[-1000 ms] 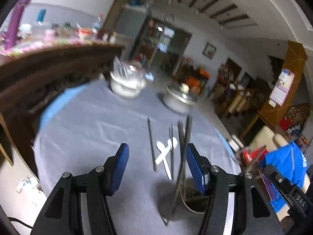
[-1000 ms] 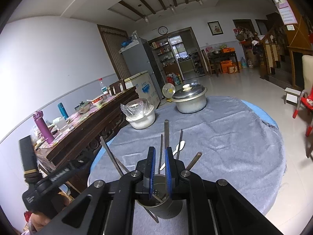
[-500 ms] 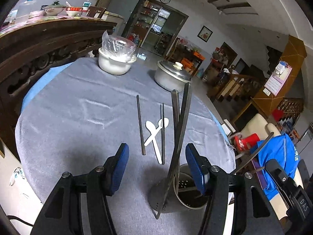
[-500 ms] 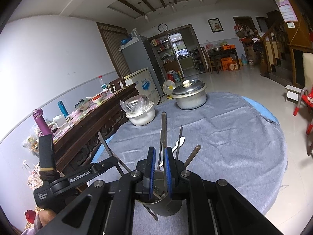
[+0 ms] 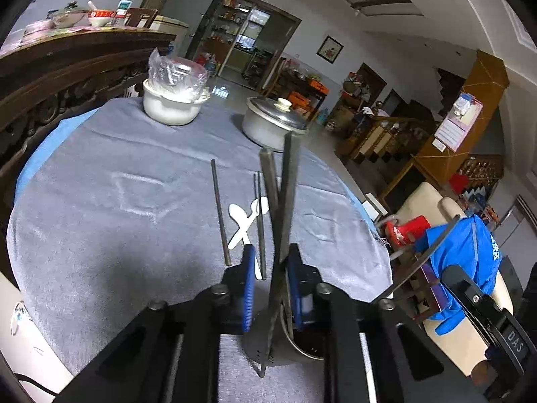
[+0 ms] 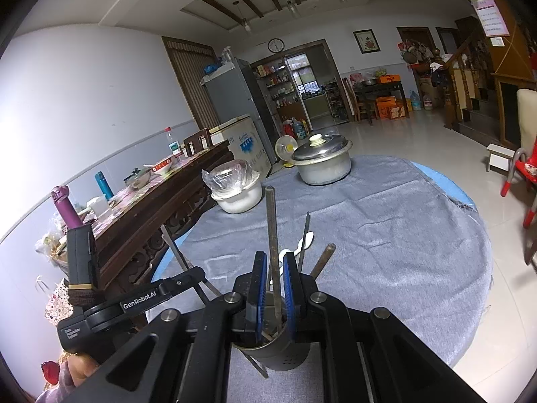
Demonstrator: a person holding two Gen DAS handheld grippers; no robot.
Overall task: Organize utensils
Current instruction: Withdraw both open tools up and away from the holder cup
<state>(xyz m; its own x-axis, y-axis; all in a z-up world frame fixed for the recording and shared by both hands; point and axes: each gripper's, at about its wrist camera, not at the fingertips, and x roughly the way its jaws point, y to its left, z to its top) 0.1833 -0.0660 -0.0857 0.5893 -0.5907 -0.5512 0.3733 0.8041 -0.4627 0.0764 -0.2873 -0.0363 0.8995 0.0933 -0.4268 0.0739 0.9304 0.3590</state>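
Observation:
A dark metal utensil holder (image 5: pixel 268 342) stands at the near edge of the grey cloth, also in the right wrist view (image 6: pixel 278 352). My left gripper (image 5: pixel 270 285) has closed around two chopsticks (image 5: pixel 285 201) that stand in the holder. My right gripper (image 6: pixel 272 295) is shut on a chopstick (image 6: pixel 271 221) that reaches down into the holder. Two white spoons (image 5: pixel 245 221) lie crossed on the cloth between loose chopsticks (image 5: pixel 220 215). More chopsticks lean out of the holder (image 6: pixel 322 260).
A lidded metal pot (image 5: pixel 272 124) and a white bowl covered in plastic (image 5: pixel 171 100) stand at the far side of the round table (image 6: pixel 402 218). A dark wooden sideboard (image 5: pixel 50 77) runs along the left. Chairs and blue cloth (image 5: pixel 463 252) sit right.
My left gripper was wide open and has closed on the chopsticks standing in the holder. My right gripper stays shut on its chopstick above the holder.

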